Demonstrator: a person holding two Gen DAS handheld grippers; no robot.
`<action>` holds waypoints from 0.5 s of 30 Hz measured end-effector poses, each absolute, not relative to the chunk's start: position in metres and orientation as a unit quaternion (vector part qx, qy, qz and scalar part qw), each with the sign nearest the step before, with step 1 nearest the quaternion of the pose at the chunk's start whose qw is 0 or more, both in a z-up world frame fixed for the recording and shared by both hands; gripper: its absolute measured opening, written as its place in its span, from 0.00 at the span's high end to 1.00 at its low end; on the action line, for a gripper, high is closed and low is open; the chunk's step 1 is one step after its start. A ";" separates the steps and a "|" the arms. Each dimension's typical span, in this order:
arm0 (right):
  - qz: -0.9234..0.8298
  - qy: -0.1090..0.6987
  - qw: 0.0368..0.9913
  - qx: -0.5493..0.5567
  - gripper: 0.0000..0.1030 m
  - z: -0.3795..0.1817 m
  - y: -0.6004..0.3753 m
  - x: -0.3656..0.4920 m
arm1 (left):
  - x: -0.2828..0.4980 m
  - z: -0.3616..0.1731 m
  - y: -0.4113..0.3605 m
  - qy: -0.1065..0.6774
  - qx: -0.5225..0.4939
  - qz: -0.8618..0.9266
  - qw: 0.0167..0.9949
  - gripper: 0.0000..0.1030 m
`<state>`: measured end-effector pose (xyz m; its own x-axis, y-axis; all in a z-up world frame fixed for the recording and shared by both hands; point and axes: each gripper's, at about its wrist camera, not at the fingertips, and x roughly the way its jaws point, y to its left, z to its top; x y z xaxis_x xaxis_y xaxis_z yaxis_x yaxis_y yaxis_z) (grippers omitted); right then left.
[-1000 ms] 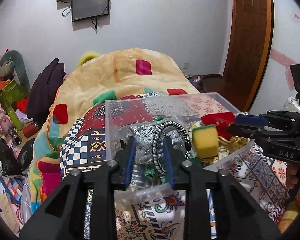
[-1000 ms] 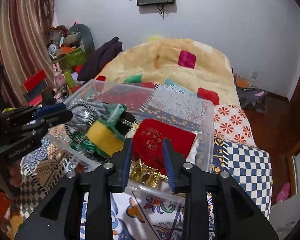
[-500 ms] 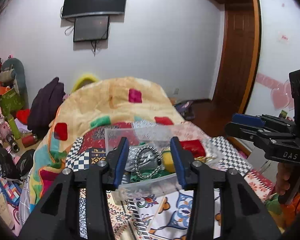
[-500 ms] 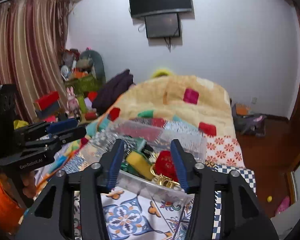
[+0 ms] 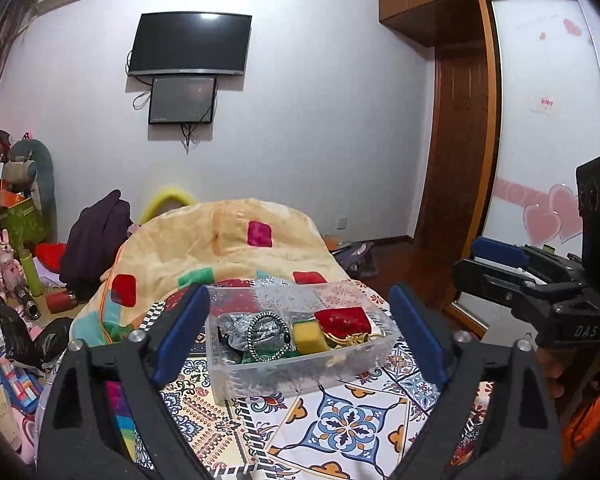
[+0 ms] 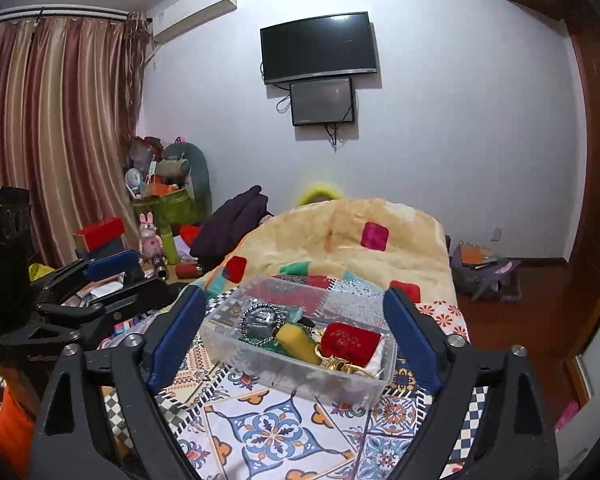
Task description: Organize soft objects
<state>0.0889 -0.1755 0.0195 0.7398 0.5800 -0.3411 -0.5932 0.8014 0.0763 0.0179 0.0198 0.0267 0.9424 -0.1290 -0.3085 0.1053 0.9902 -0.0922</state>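
A clear plastic bin (image 5: 236, 376) stands on the patterned bedspread (image 5: 348, 428). It holds a yellow sponge (image 5: 309, 336), a red velvet pouch (image 5: 342, 318), a black-and-white braided loop (image 5: 266, 334) on silvery fabric, green cloth and gold pieces. The bin also shows in the right wrist view (image 6: 236, 344), with the sponge (image 6: 294, 340) and pouch (image 6: 350, 342). My left gripper (image 5: 300, 336) is open wide and empty, drawn back from the bin. My right gripper (image 6: 294, 336) is open wide and empty, also back from it.
A yellow quilt (image 5: 236, 240) with coloured patches is heaped behind the bin. Clutter, toys and a dark garment (image 5: 96, 240) fill the left side. A wooden door (image 5: 456, 184) and wardrobe stand at right. The other gripper (image 5: 540, 292) hovers right of the bin.
Both grippers have opened wide and pulled back and up from the bin. The braided loop that sat by the left fingers now lies in the bin.
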 end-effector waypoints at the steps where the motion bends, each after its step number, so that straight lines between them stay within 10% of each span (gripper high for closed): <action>1: 0.313 0.174 0.933 -0.017 0.09 0.019 -0.177 0.087 | 0.016 0.027 0.020 0.157 -0.037 -0.058 0.985 0.06; 15: 0.306 0.159 0.938 -0.014 0.01 0.015 -0.183 0.076 | 0.012 0.022 0.020 0.153 -0.040 -0.053 0.986 0.01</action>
